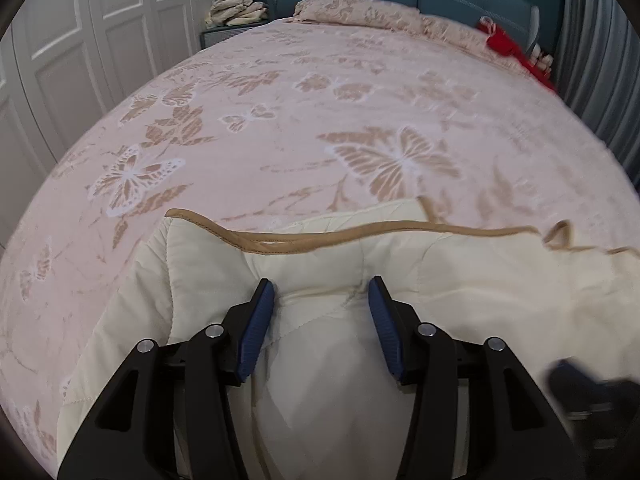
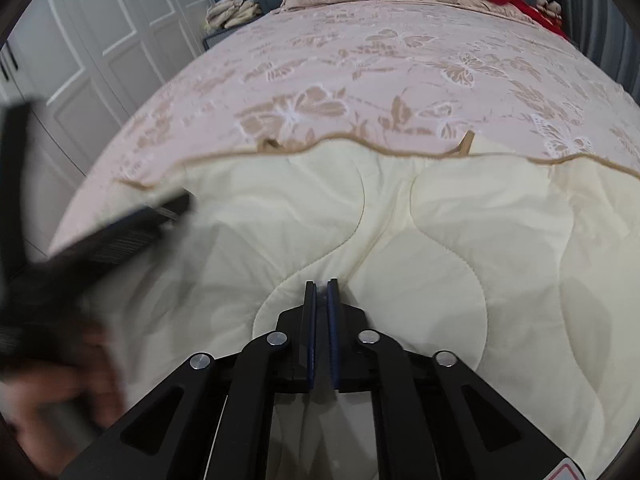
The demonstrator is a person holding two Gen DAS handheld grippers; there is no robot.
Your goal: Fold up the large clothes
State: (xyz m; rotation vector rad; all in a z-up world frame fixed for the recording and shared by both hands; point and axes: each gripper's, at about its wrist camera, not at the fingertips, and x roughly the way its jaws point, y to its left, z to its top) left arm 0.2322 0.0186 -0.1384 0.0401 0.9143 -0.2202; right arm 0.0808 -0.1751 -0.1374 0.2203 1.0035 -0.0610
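Observation:
A cream quilted blanket with tan edge binding lies on the near part of the bed; it also shows in the right wrist view. My left gripper is open, its blue pads on either side of a raised fold of the blanket. My right gripper is shut, pinching the cream blanket between its fingers. The left gripper appears blurred at the left of the right wrist view. The right gripper appears blurred at the lower right of the left wrist view.
The bed has a pink butterfly-patterned cover and pillows at the far end. A red item lies at the far right. White wardrobe doors stand on the left. Folded cloths sit on a nightstand.

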